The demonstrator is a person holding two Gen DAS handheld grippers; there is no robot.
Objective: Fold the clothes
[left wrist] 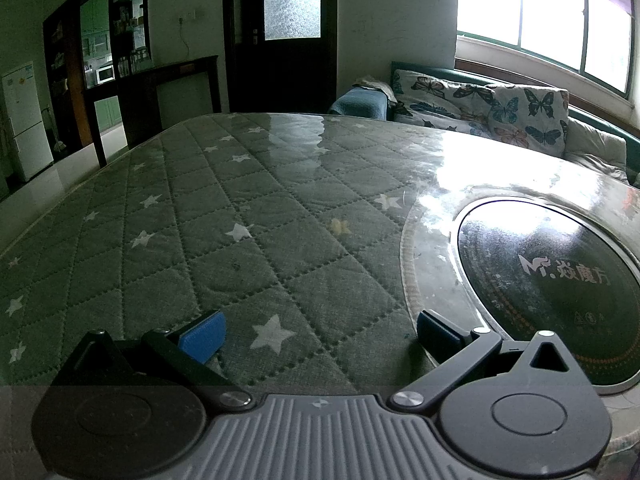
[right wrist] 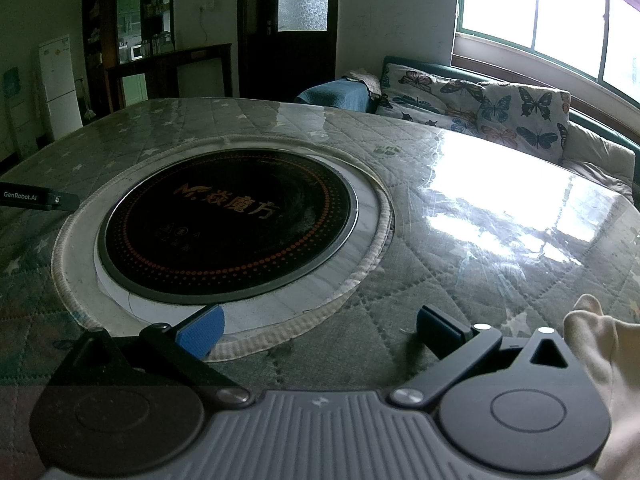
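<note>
A piece of cream fabric (right wrist: 600, 344) shows at the lower right edge of the right wrist view, just right of my right gripper (right wrist: 320, 330); most of it is out of frame. My right gripper is open, its blue pads (right wrist: 202, 332) low over the table with nothing between them. Open too is my left gripper (left wrist: 320, 336), which is empty and hovers over the green star-patterned quilted table cover (left wrist: 240, 220). No garment appears in the left wrist view. The body of the left gripper (right wrist: 36, 200) pokes in at the left edge of the right wrist view.
A round black induction cooktop (right wrist: 228, 220) is set into the middle of the table, ringed by a white fabric border (right wrist: 360, 280). A glossy clear sheet covers the table. Behind it stand a sofa with butterfly cushions (right wrist: 500, 108), a dark door (left wrist: 288, 32) and a white fridge (left wrist: 24, 120).
</note>
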